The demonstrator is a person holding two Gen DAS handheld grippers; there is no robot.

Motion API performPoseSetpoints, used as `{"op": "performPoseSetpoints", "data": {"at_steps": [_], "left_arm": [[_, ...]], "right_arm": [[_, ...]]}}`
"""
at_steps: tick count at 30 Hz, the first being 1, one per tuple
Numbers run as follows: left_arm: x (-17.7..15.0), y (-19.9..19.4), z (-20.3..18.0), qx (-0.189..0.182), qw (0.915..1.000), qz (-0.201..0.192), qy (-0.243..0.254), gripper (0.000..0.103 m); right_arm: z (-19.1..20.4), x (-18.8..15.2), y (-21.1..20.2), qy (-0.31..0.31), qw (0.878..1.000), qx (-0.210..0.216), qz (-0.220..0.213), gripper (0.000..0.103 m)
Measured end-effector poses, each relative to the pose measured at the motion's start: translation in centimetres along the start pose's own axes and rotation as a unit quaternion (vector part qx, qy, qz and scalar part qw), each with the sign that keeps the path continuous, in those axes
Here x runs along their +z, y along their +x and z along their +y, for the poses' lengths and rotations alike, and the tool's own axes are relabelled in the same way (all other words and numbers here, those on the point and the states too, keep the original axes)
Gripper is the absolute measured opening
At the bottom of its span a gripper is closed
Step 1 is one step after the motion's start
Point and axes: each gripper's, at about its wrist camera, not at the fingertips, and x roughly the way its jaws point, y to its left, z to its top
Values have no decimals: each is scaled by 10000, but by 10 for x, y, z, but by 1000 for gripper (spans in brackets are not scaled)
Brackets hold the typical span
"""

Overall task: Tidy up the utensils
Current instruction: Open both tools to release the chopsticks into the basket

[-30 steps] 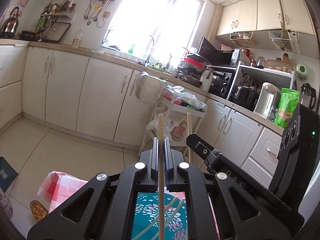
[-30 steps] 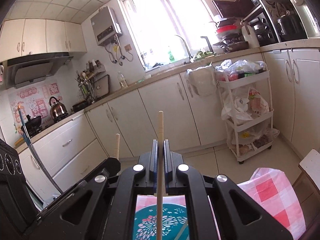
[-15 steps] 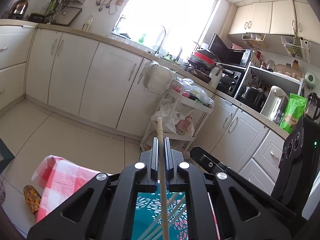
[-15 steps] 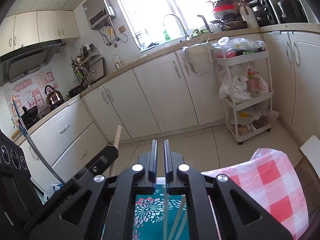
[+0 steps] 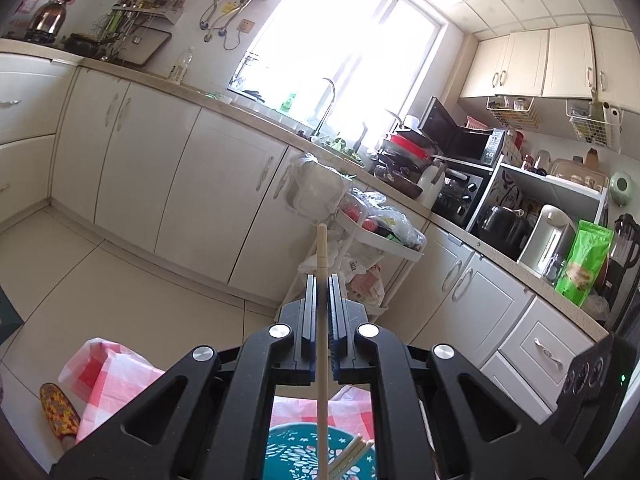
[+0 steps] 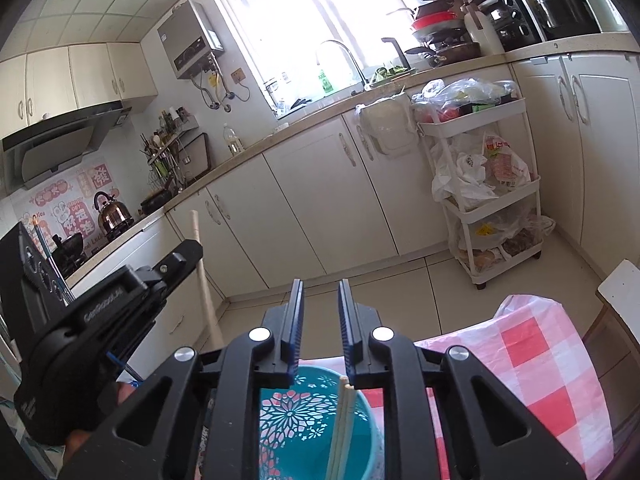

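My left gripper [image 5: 322, 280] is shut on a wooden chopstick [image 5: 322, 352] that stands upright between its jaws and sticks out above them. Below it sits a teal patterned utensil holder [image 5: 288, 452] with pale chopsticks [image 5: 348, 456] leaning inside. My right gripper [image 6: 320, 284] hangs over the same holder [image 6: 288, 412]; its jaws are opening and nothing is between them. Two pale chopsticks [image 6: 340, 420] rest in the holder just under its fingers. The right wrist view shows the left gripper [image 6: 188, 250] at the left, with its chopstick [image 6: 204, 272] rising past its tip.
The holder stands on a table with a red-and-white checked cloth [image 6: 540, 360]. A white trolley [image 6: 488, 200] packed with bags stands by the cabinets. A white chair edge [image 6: 620, 280] is at the right. A patterned slipper [image 5: 60, 412] lies on the tiled floor.
The right gripper let go of its chopstick, which now rests in the teal holder, and its jaws have spread. The left gripper still holds its chopstick and has shifted sideways.
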Motion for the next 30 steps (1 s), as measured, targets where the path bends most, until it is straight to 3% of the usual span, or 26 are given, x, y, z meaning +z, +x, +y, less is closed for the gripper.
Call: {"op": "performPoseSetpoints", "data": {"at_steps": [11, 18, 20, 25, 30], "left_arm": [[-21, 7, 0, 234, 9981, 534, 175, 5], [-37, -25, -9, 554, 9925, 833, 709, 5], [-45, -39, -14, 697, 9890, 905, 940, 9], [-69, -81, -27, 1081, 9791, 941, 1443, 39], [-93, -114, -33, 1214, 9726, 1078, 1665, 47]], "right_arm": [[-26, -22, -15, 198, 9995, -47, 250, 19], [-27, -55, -47, 112, 9987, -83, 489, 20], [-25, -66, -56, 43, 9981, -83, 609, 20], [-18, -98, -78, -179, 9959, -102, 886, 24], [-15, -133, -96, -370, 9916, -153, 1227, 25]]}}
